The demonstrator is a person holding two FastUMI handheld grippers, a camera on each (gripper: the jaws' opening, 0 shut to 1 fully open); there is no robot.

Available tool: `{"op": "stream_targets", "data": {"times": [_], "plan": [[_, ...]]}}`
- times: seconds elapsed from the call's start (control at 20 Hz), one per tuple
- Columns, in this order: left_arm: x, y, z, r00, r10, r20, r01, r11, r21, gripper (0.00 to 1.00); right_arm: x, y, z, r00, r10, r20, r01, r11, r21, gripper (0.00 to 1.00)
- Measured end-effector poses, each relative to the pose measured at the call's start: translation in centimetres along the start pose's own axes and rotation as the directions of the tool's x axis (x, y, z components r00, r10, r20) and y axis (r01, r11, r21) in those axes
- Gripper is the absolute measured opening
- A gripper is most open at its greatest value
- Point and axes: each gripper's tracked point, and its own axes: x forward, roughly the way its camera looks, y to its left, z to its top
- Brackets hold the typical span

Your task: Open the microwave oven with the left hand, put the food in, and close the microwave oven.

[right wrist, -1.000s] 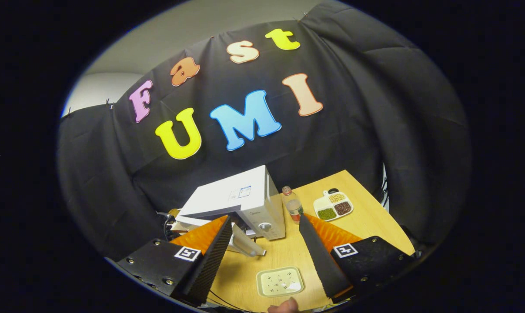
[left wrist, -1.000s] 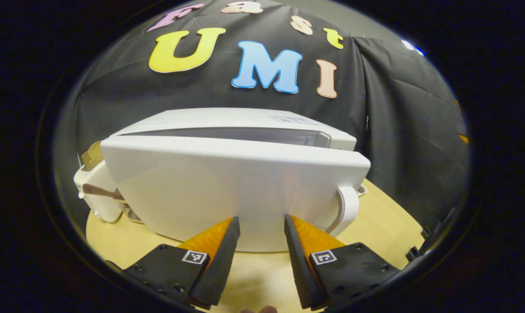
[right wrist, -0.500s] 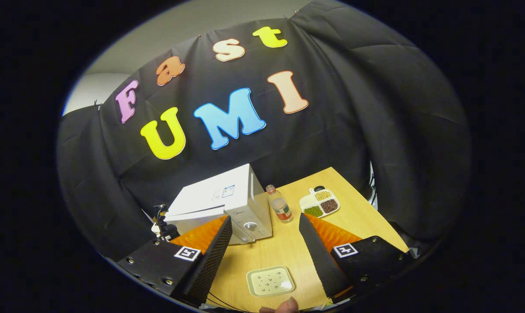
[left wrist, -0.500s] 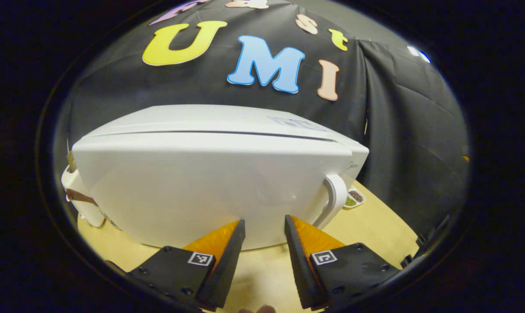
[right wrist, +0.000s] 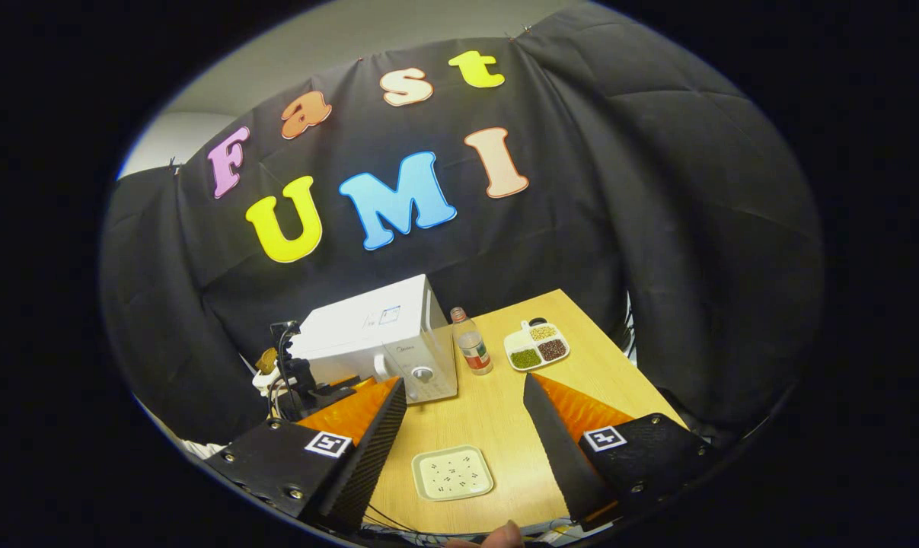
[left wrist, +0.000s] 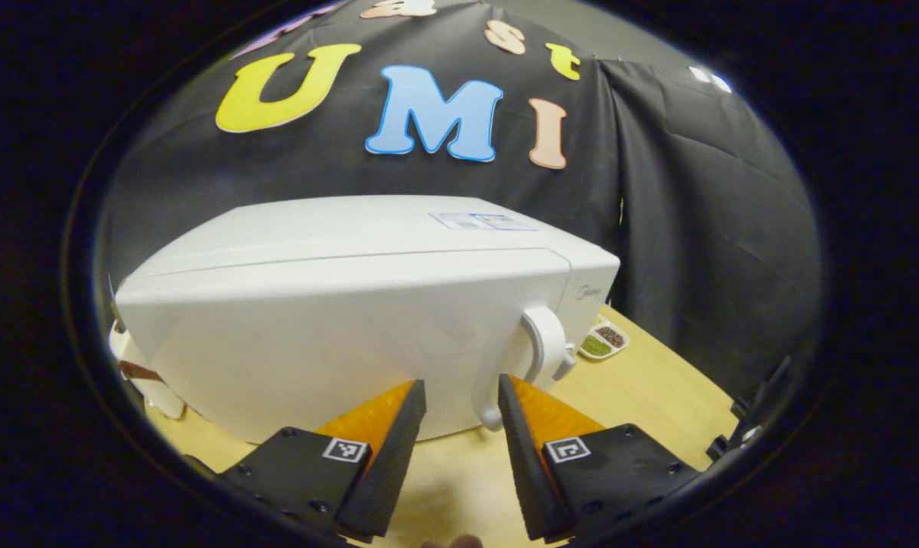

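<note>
Altogether: one microwave, one bottle, two trays; both hand-held grippers gape, holding nothing.

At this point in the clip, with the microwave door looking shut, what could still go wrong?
1. The left gripper sits right at the door beside the handle; its fingers could snag the handle on withdrawal and pull the door open.
2. The bottle stands close to the microwave; a nudge of the oven might tip it.
3. Whether the door latched cannot be told.
</note>
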Motion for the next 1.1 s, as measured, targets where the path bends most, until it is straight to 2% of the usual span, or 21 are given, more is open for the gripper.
{"op": "stream_targets", "data": {"times": [0.05,0.1,0.15,0.25,0.45,0.5,0.6,0.75,0.85,0.95,1.1], "plan": [[-1.1,-1.4,0.1,1.000,-0.021,0.006,0.021,1.000,-0.022,0.79,-0.4,0.3,0.0,1.000,0.011,0.005,-0.011,1.000,0.009,0.95],[-1.9,-2.2,0.2,0.999,-0.032,0.019,0.033,0.999,-0.033,0.79,-0.9,0.4,0.0,1.000,0.025,0.013,-0.025,1.000,0.010,0.95],[-2.7,-2.7,0.0,0.999,-0.026,0.033,0.027,0.999,-0.031,0.74,-1.3,0.2,0.0,0.999,0.035,0.018,-0.035,0.999,0.000,0.95],[-4.2,-2.3,-2.4,1.000,0.030,0.008,-0.030,0.999,-0.037,0.73,-1.6,-0.6,-1.5,0.998,0.057,-0.030,-0.057,0.998,-0.026,0.95],[-9.4,-2.1,-7.9,0.992,0.117,-0.041,-0.122,0.981,-0.151,0.74,-3.0,-1.7,-2.6,0.987,0.145,-0.073,-0.148,0.988,-0.046,0.95],[-11.1,-2.2,-8.8,0.987,0.154,-0.049,-0.161,0.972,-0.169,0.74,-3.7,-2.1,-3.0,0.981,0.173,-0.084,-0.178,0.983,-0.050,0.95],[-14.9,-2.9,-10.5,0.973,0.224,-0.050,-0.230,0.944,-0.236,0.74,-5.2,-4.3,-3.1,0.978,0.183,-0.097,-0.191,0.978,-0.083,0.95],[-19.6,-6.6,-12.1,0.957,0.284,-0.064,-0.290,0.903,-0.317,0.73,-7.3,-6.6,-3.2,0.974,0.214,-0.078,-0.222,0.968,-0.116,0.95],[-23.8,-9.6,-11.3,0.945,0.326,-0.034,-0.318,0.887,-0.334,0.73,-7.9,-8.1,-4.6,0.969,0.222,-0.109,-0.237,0.960,-0.151,0.95],[-26.8,-11.8,-10.3,0.938,0.344,-0.029,-0.333,0.879,-0.342,0.73,-7.5,-9.9,-4.9,0.973,0.213,-0.087,-0.227,0.947,-0.225,0.95],[-31.9,-13.5,-8.1,0.933,0.359,-0.033,-0.350,0.881,-0.317,0.73,-6.3,-10.5,-7.4,0.970,0.207,-0.130,-0.235,0.935,-0.266,0.95]]}}
